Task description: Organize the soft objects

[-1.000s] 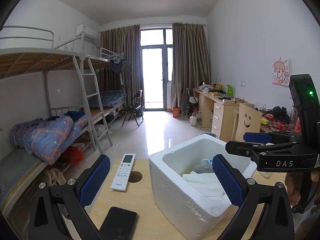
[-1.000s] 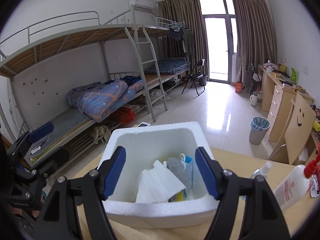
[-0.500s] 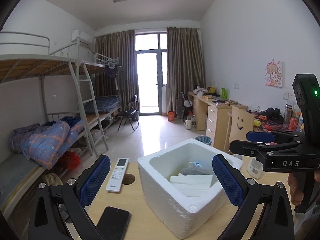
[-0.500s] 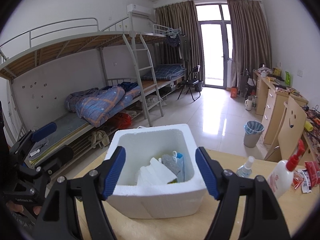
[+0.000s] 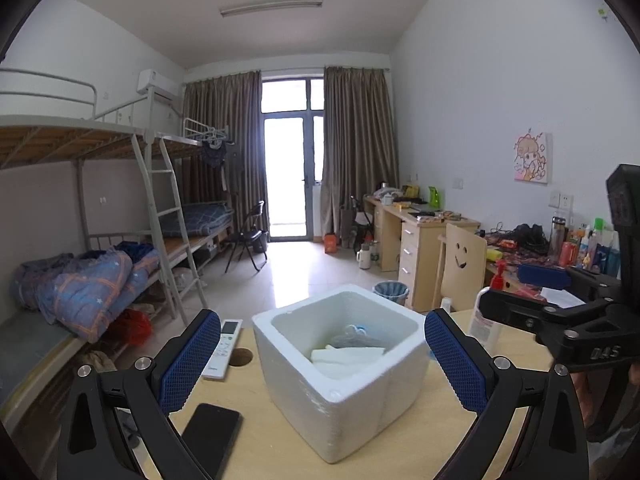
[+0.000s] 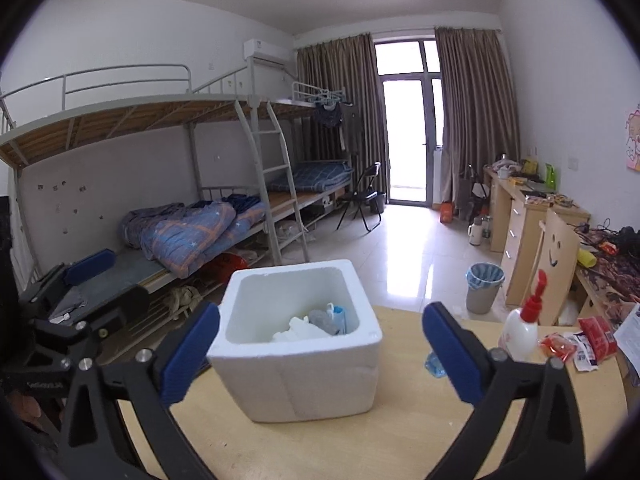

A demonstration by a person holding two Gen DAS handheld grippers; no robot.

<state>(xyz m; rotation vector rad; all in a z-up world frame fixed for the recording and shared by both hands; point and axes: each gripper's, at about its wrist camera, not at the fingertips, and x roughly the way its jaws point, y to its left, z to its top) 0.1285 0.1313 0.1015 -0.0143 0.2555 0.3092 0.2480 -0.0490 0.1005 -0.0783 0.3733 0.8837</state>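
A white foam box [image 5: 340,396] [image 6: 296,364] stands on the wooden table [image 6: 400,432]. Inside it lie folded white cloths [image 5: 348,356] [image 6: 296,330], a grey soft piece [image 6: 320,318] and a blue-and-white item [image 6: 340,314]. My left gripper [image 5: 322,360] is open and nearer than the box, holding nothing. My right gripper [image 6: 322,348] also hangs short of the box; its jaws are opening and no pad touches anything. Each gripper shows in the other's view: the right one [image 5: 520,294] at the right edge, the left one [image 6: 104,280] at the left edge.
A black phone [image 5: 212,436] and a white remote [image 5: 224,348] lie left of the box, beside a round hole [image 5: 240,356] in the table. A red-capped white spray bottle [image 6: 520,332] and red packets [image 6: 596,332] sit to the right. Bunk beds line the left wall.
Both grippers have drawn back from the foam box, which now looks smaller and farther off. The right gripper's jaws stand wider apart than before.
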